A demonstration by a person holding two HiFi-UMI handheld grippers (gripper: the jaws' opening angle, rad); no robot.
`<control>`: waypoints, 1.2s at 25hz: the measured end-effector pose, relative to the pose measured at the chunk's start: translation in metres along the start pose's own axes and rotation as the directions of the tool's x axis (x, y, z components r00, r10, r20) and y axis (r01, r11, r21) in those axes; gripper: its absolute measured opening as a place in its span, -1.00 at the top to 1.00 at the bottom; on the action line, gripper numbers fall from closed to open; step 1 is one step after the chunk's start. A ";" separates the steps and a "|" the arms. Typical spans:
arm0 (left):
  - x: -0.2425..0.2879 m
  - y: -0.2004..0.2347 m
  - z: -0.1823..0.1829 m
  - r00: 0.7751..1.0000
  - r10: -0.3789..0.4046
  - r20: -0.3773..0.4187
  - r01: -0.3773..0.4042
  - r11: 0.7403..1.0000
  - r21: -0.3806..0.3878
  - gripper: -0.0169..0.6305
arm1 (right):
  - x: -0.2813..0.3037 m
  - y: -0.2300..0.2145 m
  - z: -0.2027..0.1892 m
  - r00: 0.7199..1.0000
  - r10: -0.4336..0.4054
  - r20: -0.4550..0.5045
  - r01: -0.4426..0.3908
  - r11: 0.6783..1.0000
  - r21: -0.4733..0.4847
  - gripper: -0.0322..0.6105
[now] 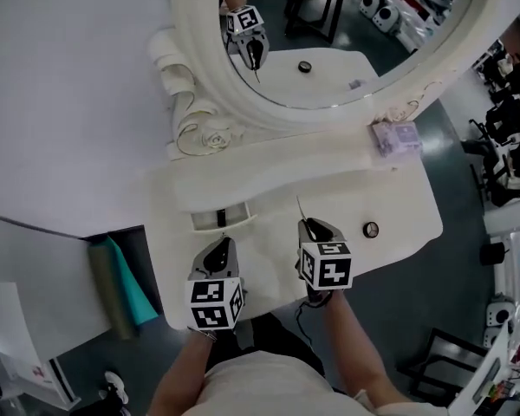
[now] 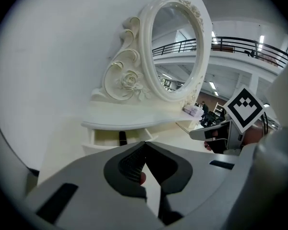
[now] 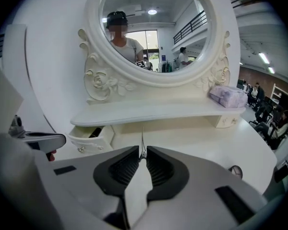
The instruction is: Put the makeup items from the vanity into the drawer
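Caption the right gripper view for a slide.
Right hand-held gripper pinches a thin metal tool before the open drawer and oval mirror.

No word, brand, number or label can be read anywhere. The only printed signs are black-and-white square marker patterns, which carry no letters or digits. They sit on the left marker cube (image 1: 215, 302) of the left gripper (image 1: 219, 248) and on the right marker cube (image 1: 326, 265) of the right gripper (image 1: 315, 228). The lilac pack (image 1: 395, 137) shows no legible print.
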State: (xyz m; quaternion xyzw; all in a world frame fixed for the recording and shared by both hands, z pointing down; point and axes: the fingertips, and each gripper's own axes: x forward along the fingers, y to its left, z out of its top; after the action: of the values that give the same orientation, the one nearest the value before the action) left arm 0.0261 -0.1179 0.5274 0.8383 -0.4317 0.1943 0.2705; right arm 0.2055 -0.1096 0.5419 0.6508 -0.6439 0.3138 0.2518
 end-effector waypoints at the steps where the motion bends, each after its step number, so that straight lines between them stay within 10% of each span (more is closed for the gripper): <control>1: -0.006 0.007 0.000 1.000 0.013 0.006 -0.013 1.000 -0.011 0.93 | -0.001 0.011 0.002 1.000 0.018 0.001 -0.017 1.000 -0.015 0.71; 11: -0.055 0.064 0.006 0.987 0.142 0.079 -0.134 0.987 -0.093 0.93 | 0.002 0.120 0.012 0.976 0.212 -0.056 -0.219 0.956 -0.196 0.71; 30: -0.066 0.103 0.001 0.939 0.328 0.103 -0.293 0.921 -0.257 0.93 | 0.034 0.203 0.004 0.858 0.425 -0.289 -0.512 0.762 -0.397 0.71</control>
State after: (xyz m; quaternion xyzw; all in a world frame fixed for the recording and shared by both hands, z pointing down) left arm -0.0958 -0.1275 0.5193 0.7324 -0.5979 0.1206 0.3027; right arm 0.0028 -0.1449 0.5488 0.3581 -0.8161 0.2631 0.3694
